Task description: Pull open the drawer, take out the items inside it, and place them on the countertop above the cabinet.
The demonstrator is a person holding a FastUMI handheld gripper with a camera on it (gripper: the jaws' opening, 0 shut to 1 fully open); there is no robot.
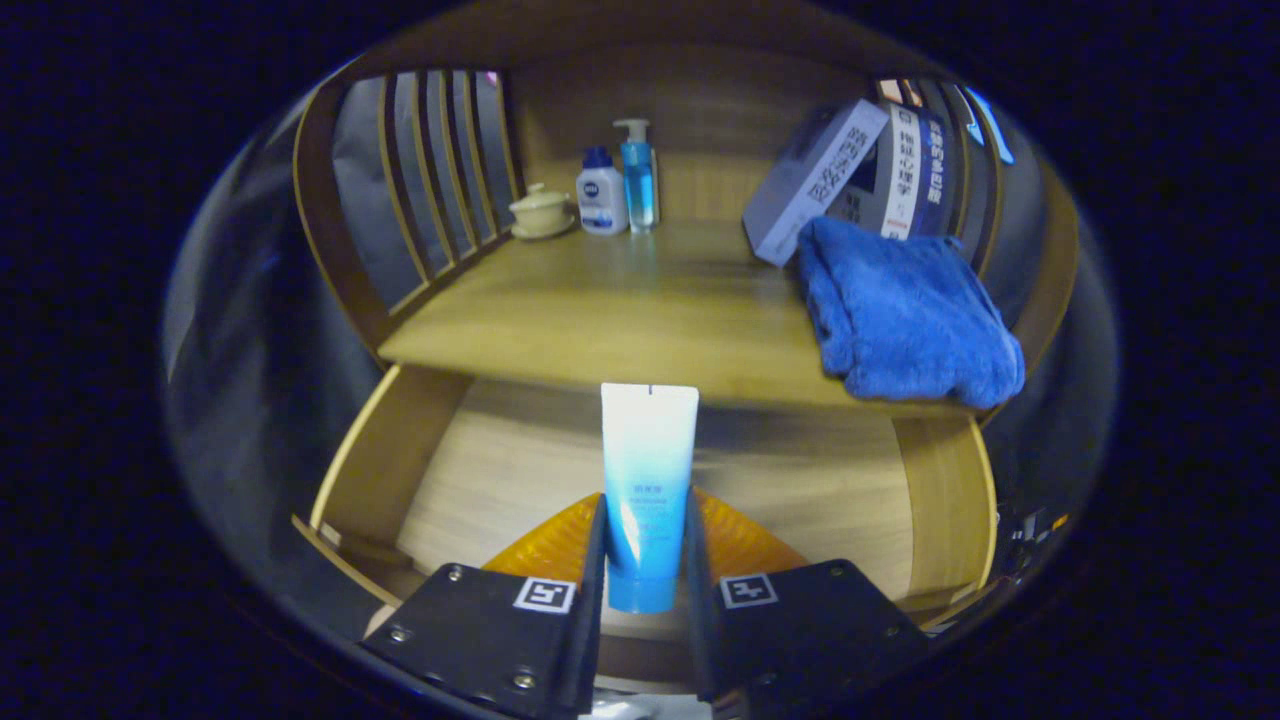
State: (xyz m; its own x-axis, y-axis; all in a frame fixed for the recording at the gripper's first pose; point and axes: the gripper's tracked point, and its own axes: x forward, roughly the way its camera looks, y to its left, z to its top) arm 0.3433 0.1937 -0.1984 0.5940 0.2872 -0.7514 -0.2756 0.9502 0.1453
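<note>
The tongs point(646, 545) are closed down on a squeeze tube point(648, 480), one finger pressed to each flank of its lower half, just above the cap end. The tube stands roughly upright between them, its flat crimped end pointing up toward the front edge of the table point(620, 310) above. It hangs over the pulled-out drawer point(380, 450), whose pale wooden floor shows bare around and beyond the tube; I can't see the drawer's nearest corners, so whether anything else is left in there I cannot say.

The tube looks light and soft-walled, the sort of plastic that gives under pressure. Squeezed hard, I'd expect it to flatten and perhaps slide, since its skin looks smooth and glossy. The hold is sensibly low, where the body should be fuller and firmer near the cap; up at the thin crimped end it would flop. It doesn't look fragile, so a short drop would likely do no harm, though it could topple or roll if set down upright.

On the table there is open wood in the middle. A folded blue towel point(900, 310) lies at one side with a leaning box point(815, 180) behind it. A pump bottle point(637, 180), a small white bottle point(601, 195) and a lidded cup point(541, 212) stand at the back.
</note>
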